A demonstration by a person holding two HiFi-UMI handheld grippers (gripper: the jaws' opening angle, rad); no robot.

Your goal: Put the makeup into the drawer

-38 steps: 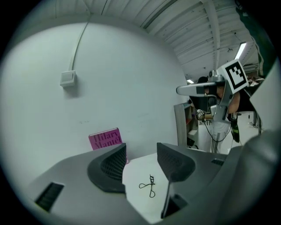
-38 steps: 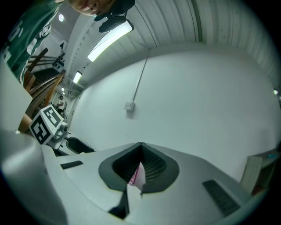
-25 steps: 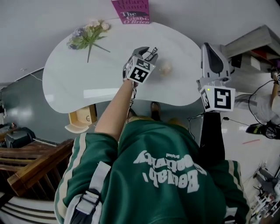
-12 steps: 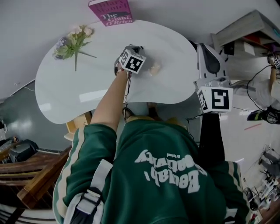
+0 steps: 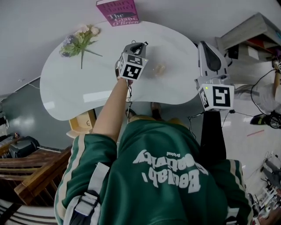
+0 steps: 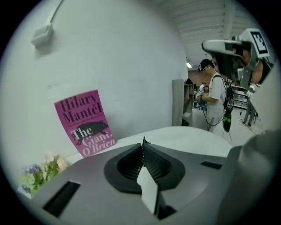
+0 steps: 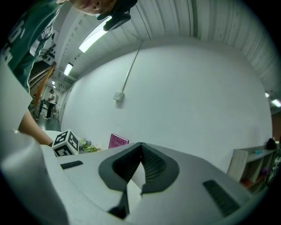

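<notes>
counter (image 5: 88, 85): white, rounded, fills the upper head view.
drawer (image 5: 81, 124): pale wood unit under the counter rim at 7 o'clock; likely the target.
book (image 5: 118, 12): pink, leans on the wall at 12 o'clock.
flowers (image 5: 80, 40): lie flat at 10 o'clock.
left gripper (image 6: 142, 148): over mid counter, jaws have just closed together; tiny dark sliver at the tips, can't tell what.
right gripper (image 7: 139, 158): off the counter at 3 o'clock, jaws together, empty.
makeup (image 5: 159, 69): small beige piece on the counter, just beside left gripper at 3 o'clock, not held.
do well: confirm the pinch holds something; if not, reopen, straddle the beige piece, close, carry it to 7 o'clock.
</notes>
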